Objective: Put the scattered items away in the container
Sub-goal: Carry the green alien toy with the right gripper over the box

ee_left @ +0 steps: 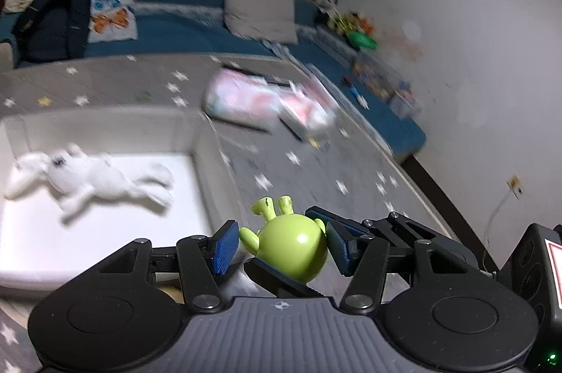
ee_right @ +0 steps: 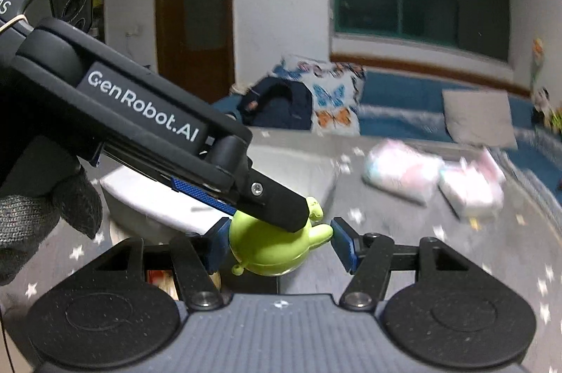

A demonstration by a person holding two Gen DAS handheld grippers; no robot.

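Holding the green toy [ee_right: 270, 250] above the rug, the right tool [ee_right: 281, 243] pinches it; the left tool [ee_left: 282, 246] is spread around it. One white plush [ee_left: 95, 183] lies in the container [ee_left: 196, 141]; pink packs [ee_left: 267, 102] still wait.

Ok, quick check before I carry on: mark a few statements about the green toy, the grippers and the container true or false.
1. The green toy figure sits between the pads of the right gripper. True.
2. The left gripper is clamped shut on the toy. False: its pads stand open around the toy, with a clear gap on one side.
3. A white plush toy lies inside the white container. True.
4. The pink packages are already in the container. False: they lie outside it on the star-patterned rug.
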